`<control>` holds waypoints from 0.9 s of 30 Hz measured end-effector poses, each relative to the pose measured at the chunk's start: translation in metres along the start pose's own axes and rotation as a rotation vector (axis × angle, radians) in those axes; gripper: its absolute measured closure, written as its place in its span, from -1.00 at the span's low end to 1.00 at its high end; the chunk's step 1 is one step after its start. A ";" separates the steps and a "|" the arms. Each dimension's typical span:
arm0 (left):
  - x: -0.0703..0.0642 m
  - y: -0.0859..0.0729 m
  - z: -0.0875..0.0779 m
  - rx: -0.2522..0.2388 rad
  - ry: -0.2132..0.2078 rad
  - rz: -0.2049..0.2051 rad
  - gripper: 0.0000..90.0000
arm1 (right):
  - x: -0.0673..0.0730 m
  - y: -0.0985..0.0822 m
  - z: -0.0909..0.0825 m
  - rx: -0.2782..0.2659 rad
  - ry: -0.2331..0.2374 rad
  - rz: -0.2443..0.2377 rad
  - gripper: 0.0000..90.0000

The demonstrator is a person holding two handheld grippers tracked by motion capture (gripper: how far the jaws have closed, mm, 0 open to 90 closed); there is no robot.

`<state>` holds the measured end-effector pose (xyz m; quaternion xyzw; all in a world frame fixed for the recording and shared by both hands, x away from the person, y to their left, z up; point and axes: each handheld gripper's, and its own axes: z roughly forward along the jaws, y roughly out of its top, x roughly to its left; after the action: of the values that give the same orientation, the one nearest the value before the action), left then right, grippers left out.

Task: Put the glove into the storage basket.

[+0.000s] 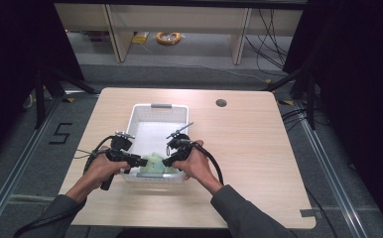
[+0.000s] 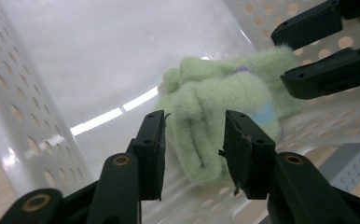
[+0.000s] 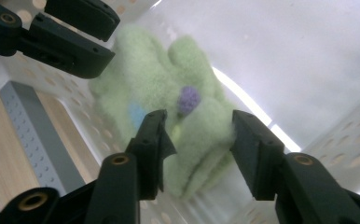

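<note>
Jaws of left gripper [image 2: 193, 150] and right gripper [image 3: 199, 150]: parted, bracketing but not pinching the green fleece glove [image 1: 153, 164] lying at the white basket's [image 1: 160, 107] near end; recommended handling: lift both straight up, clear of fabric.

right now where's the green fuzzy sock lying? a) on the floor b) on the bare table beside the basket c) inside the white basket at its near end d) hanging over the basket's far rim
c: the green fuzzy sock lies on the floor of the white basket, against its near wall.
</note>
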<state>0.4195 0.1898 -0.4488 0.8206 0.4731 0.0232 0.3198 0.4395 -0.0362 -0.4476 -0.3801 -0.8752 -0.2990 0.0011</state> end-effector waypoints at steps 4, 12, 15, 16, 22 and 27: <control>0.000 0.003 -0.005 -0.019 0.039 0.008 0.20 | 0.002 0.004 -0.011 -0.018 -0.019 -0.007 0.04; 0.000 0.006 -0.012 -0.057 0.053 -0.012 0.05 | 0.004 0.004 -0.024 -0.074 -0.003 -0.039 -0.04; -0.002 0.005 -0.016 -0.076 0.048 -0.017 -0.02 | 0.003 0.003 -0.029 -0.090 -0.004 -0.059 -0.10; -0.004 0.004 -0.017 -0.084 0.051 -0.028 -0.06 | 0.001 0.002 -0.033 -0.111 -0.010 -0.059 -0.14; -0.012 0.000 -0.023 -0.115 0.053 -0.029 -0.16 | -0.002 -0.005 -0.047 -0.131 -0.006 -0.031 -0.18; -0.021 -0.002 -0.026 -0.134 0.034 -0.036 -0.24 | -0.005 -0.011 -0.058 -0.160 -0.001 -0.042 -0.20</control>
<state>0.3973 0.1873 -0.4238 0.7881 0.4905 0.0632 0.3665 0.4226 -0.0760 -0.4065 -0.3608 -0.8563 -0.3678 -0.0363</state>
